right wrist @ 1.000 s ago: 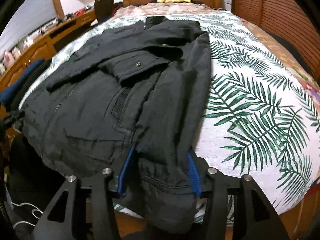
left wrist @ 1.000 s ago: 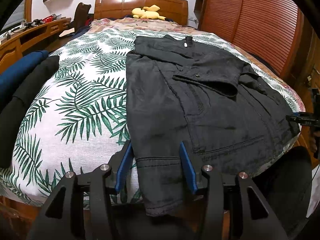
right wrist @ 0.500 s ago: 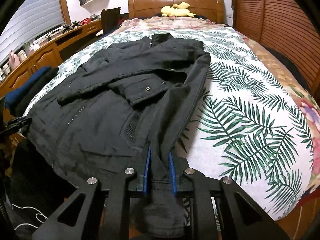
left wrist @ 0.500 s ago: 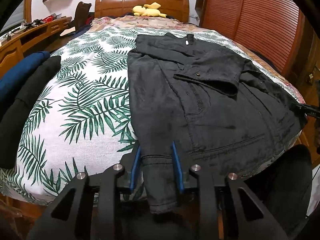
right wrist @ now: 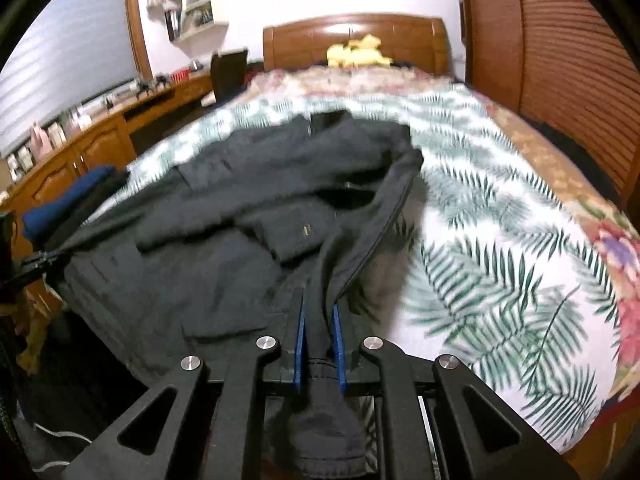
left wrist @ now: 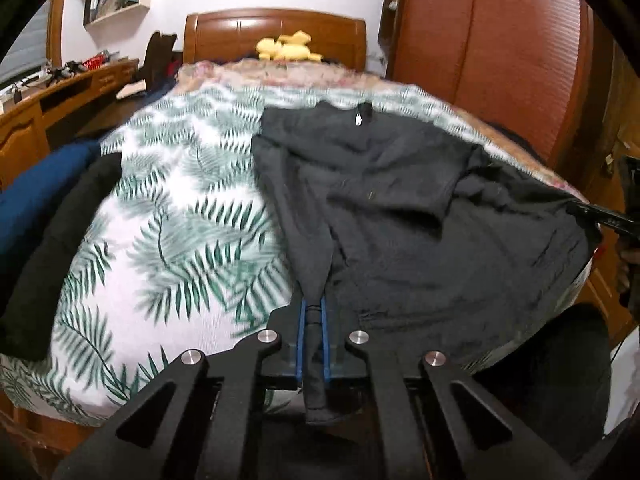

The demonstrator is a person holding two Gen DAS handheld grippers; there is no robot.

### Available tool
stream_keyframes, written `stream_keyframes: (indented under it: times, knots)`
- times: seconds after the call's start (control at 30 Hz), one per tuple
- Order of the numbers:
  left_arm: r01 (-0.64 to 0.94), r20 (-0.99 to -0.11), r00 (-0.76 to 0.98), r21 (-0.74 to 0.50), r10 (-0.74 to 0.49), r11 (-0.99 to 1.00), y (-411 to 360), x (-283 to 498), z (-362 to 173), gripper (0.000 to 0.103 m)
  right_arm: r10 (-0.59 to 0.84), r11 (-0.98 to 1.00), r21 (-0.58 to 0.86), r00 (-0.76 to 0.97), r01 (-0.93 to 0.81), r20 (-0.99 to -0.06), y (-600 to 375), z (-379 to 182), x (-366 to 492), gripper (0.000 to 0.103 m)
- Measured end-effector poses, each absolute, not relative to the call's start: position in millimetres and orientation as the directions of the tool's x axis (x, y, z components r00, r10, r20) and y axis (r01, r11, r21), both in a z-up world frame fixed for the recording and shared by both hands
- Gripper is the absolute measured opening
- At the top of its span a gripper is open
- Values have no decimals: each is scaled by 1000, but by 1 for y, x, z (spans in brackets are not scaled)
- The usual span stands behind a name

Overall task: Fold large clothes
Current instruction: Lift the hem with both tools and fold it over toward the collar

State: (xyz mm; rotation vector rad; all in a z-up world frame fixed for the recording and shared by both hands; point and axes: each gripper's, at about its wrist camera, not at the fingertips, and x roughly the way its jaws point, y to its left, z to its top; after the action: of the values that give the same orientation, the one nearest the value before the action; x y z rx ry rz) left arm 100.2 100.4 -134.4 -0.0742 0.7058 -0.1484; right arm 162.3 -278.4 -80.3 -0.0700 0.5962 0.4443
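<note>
Left wrist view: black jacket [left wrist: 400,208] lies on the bed [left wrist: 168,216], collar toward the headboard [left wrist: 276,36], both sleeves already crossed over the chest. Left tool [left wrist: 313,332] is pressed together, pinching the jacket's bottom hem at its left corner; fabric runs taut from the blue pads up the side seam. Right tool [right wrist: 319,340] is likewise closed, pinching the hem at the opposite bottom corner, with a flap of hem hanging through toward the camera. Hem edge on both sides is raised off the leaf-print bedspread [right wrist: 500,264].

Step in hand looks like folding the bottom half up toward the collar. To do it well: keep both tools level and the same width apart so the hem stays straight, carry it forward over the crossed sleeves without dragging them, land hem near the collar line, then release. Risk: slack in the middle bunches, or the top sleeve cuff [right wrist: 296,236] gets shoved out of place.

Around it: folded dark blue and black clothes [left wrist: 44,216] at the bed's left edge, yellow plush toy [left wrist: 288,46] by the headboard, wooden desk [left wrist: 60,92] further left.
</note>
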Motion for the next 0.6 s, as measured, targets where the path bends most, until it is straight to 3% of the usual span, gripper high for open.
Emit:
stream_keyframes:
  times: [0.33,0.6]
  knots:
    - [159,-525,835,-60,-166,985,93,67,-43,6,432,883,-10,823,-468,-369,-281,23,105,8]
    - [159,-403,903,-8,-149,987,95,15,29,6,445,877,-72,859,-475,-253,-302,65,31,8]
